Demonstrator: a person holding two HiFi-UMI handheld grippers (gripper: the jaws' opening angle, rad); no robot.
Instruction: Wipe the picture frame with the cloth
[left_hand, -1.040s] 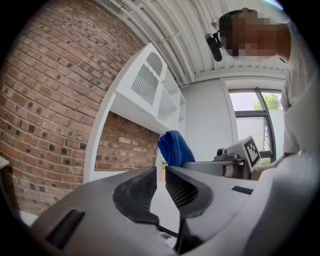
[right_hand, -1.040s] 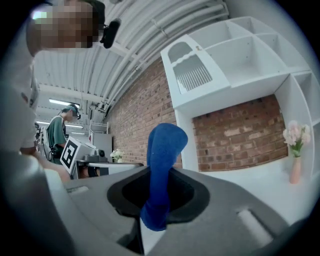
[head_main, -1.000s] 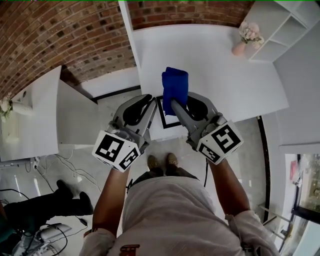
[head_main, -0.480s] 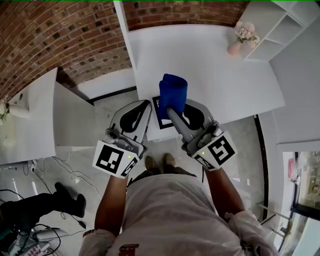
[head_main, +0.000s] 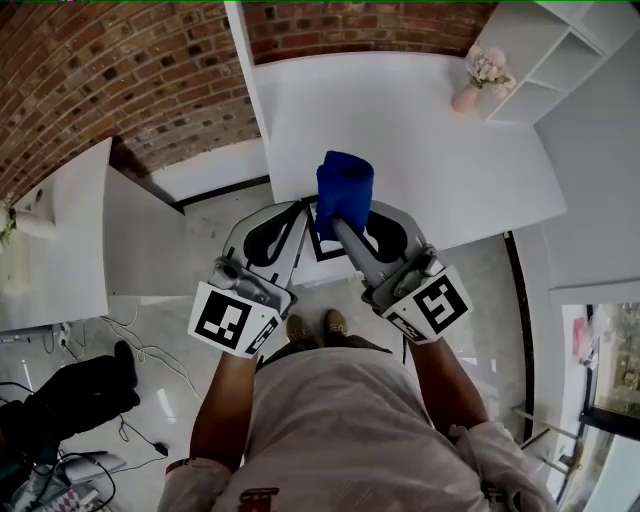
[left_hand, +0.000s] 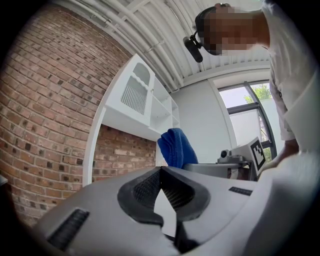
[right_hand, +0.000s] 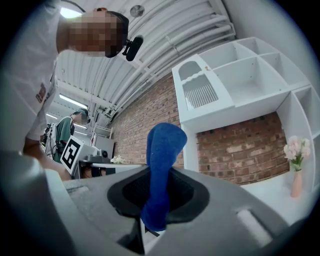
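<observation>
Head view: right gripper (head_main: 340, 222) is clenching the cloth (head_main: 345, 185), which is sticking out past its tips. The frame (head_main: 318, 250) is lying on the table (head_main: 430, 130) edge, under both grippers' tips.

Left gripper view: left gripper (left_hand: 160, 171) is pressing its tips together; the cloth (left_hand: 176, 146) is showing just beyond.

Right gripper view: right gripper (right_hand: 157, 200) is pinching the cloth's (right_hand: 162, 150) lower end; the rest is standing up between the jaws.

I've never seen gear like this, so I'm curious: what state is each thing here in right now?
left gripper: shut, nothing between its jaws.
right gripper: shut on the blue cloth.
blue cloth: pinched low, bunched end sticking up past the jaws.
picture frame: lying flat at the near edge of the table, partly hidden by the grippers.
vase: upright, holding pink flowers.
</observation>
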